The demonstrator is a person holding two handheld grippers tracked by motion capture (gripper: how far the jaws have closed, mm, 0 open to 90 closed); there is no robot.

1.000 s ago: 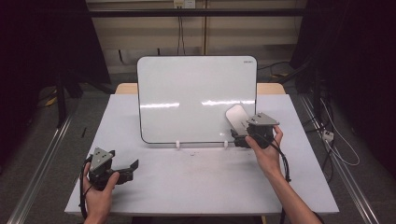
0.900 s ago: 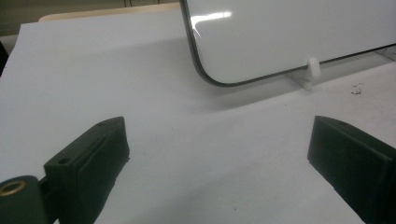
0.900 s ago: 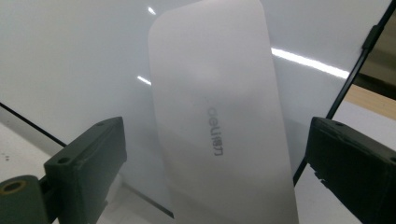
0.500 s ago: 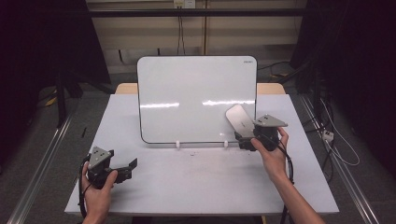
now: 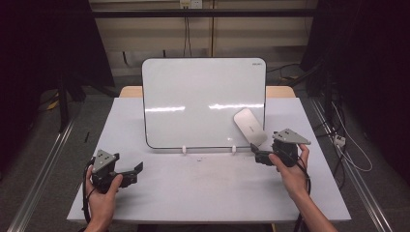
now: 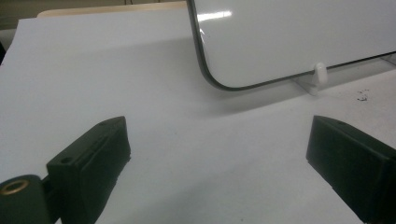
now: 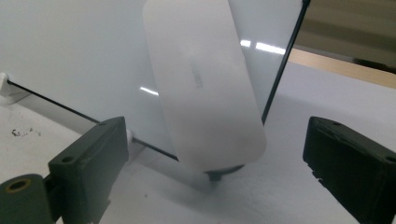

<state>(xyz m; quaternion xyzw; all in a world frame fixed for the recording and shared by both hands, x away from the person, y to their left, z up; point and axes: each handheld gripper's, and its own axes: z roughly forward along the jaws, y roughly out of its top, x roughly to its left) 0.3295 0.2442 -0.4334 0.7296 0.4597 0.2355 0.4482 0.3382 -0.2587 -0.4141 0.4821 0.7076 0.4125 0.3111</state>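
Both sets of jaws released, nothing between them. Eraser (image 5: 250, 126) stuck tilted on the whiteboard (image 5: 203, 101) at lower right, centre frame in the right gripper view. Best to square the right gripper (image 5: 259, 155) on its long sides before closing; left gripper (image 5: 136, 170) idle at lower left.

Glossy white board (image 5: 203, 101) with a thin dark rim, throwing back bright streaks of light; small white plastic feet (image 6: 319, 77) under it. Smooth, satin grey eraser (image 7: 205, 88), plastic by the look of it, leaning on the board. Matt white table (image 5: 193, 193), lightly smudged, with pale wood at the far edge. Matt black plastic jaws on the right gripper (image 7: 215, 154).
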